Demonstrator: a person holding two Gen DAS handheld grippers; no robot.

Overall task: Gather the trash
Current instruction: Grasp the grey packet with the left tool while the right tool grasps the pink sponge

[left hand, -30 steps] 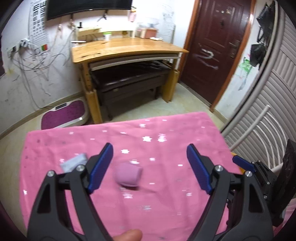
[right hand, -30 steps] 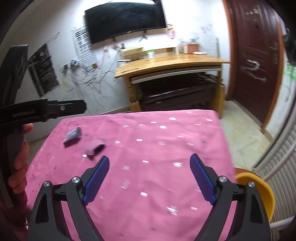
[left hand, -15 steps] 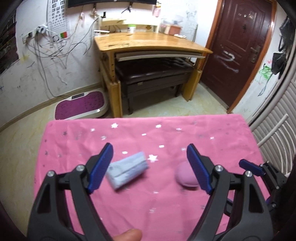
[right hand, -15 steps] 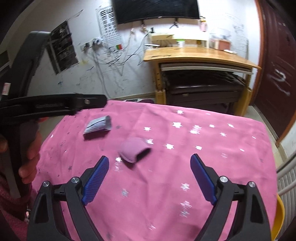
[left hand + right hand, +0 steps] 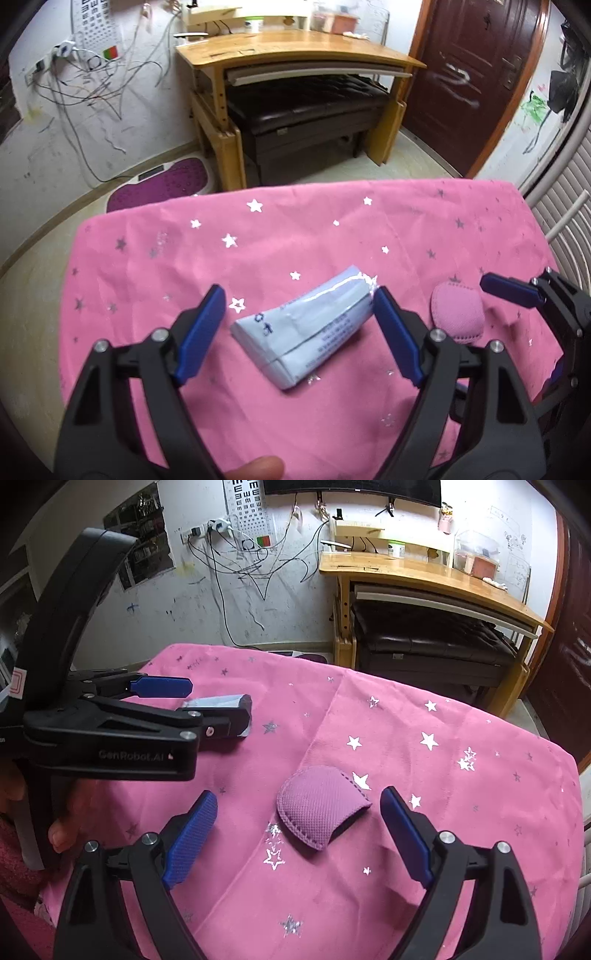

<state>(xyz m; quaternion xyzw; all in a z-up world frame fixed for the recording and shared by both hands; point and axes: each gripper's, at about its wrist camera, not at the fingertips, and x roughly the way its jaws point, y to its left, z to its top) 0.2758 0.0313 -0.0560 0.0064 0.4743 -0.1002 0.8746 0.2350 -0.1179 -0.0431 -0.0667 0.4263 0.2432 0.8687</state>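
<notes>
Our left gripper (image 5: 295, 325) gapes around the white packet (image 5: 306, 328), right gripper (image 5: 299, 823) around the pink pouch (image 5: 321, 805), both mid-frame, ungrasped.

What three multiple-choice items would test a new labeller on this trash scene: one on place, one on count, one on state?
1. The white wrapper lies
A. between the left gripper's jaws
B. on the floor
C. on the desk

2. Trash pieces on the pink cloth:
A. one
B. two
C. four

3. The right gripper's jaws are
A. shut on the pouch
B. shut, empty
C. open around the purple pouch

Key: 1 A, blue pads flank it; 2 B, wrapper and pouch only; 3 C, gaps show on both sides.
</notes>
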